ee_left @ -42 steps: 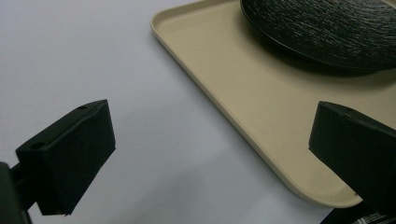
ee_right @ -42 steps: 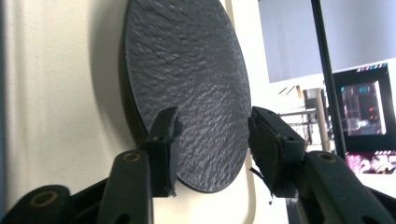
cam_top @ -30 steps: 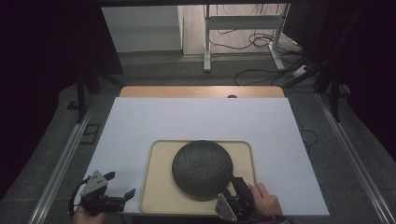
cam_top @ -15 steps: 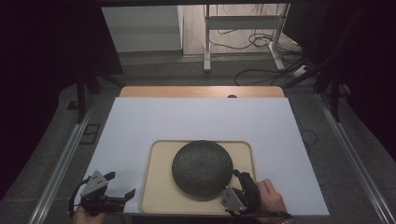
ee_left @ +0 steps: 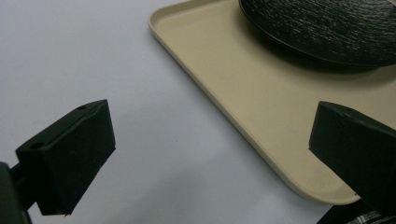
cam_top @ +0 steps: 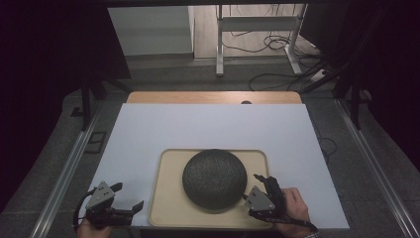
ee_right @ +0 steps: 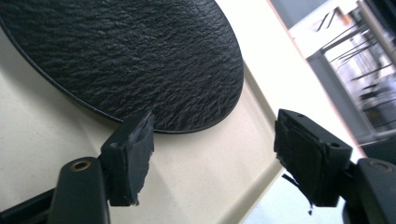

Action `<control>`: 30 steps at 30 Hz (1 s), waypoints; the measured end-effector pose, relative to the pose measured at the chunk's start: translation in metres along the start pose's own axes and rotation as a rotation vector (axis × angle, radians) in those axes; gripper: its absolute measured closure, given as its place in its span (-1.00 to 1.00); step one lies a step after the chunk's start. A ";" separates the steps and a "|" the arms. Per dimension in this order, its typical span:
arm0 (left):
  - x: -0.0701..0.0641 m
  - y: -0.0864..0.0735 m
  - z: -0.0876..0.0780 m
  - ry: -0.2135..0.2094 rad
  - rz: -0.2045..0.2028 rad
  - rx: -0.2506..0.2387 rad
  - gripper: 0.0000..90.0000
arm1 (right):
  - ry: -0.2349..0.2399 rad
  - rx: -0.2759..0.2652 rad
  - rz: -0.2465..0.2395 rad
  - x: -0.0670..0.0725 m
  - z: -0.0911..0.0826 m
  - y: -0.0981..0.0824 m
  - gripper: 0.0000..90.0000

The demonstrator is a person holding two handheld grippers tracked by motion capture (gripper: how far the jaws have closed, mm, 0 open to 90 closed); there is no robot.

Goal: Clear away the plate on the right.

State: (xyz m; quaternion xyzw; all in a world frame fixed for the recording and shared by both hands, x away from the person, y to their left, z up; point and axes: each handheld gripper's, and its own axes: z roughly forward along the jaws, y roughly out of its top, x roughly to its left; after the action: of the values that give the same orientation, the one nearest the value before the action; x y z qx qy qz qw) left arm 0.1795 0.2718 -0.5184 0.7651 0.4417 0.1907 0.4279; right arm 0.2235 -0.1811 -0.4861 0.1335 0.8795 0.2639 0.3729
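Backing the right gripper (cam_top: pixel 253 190) away cleanly works best: its jaws have just been opening, nothing between them, leaving the dark textured round bowl (cam_top: pixel 214 180) inverted at the beige tray's (cam_top: pixel 168 208) centre; the left gripper (cam_top: pixel 130 202), released, waits at eight o'clock.

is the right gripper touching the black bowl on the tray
Apart. In the right gripper view the right gripper stands open, and bare beige tray shows between its pads; the upturned black bowl's rim lies beyond the pads, clamped by neither.
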 end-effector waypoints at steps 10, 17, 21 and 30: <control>0.000 0.000 0.000 -0.001 0.002 0.003 -1.00 | 0.034 -0.006 0.130 -0.011 -0.003 -0.007 -0.48; 0.000 0.000 0.001 -0.003 0.003 0.005 -1.00 | 0.062 -0.012 0.211 -0.018 -0.007 -0.015 -0.58; 0.000 0.000 0.001 -0.004 0.004 0.007 -1.00 | 0.086 -0.023 0.273 -0.023 -0.009 -0.020 -0.64; -0.001 0.000 0.001 -0.006 0.005 0.010 -1.00 | 0.105 -0.038 0.350 -0.029 -0.016 -0.030 -0.77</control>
State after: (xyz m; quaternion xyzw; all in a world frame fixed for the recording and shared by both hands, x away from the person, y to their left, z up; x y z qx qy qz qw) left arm 0.1799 0.2708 -0.5191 0.7689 0.4394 0.1874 0.4249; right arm 0.2307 -0.2243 -0.4764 0.2635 0.8560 0.3479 0.2771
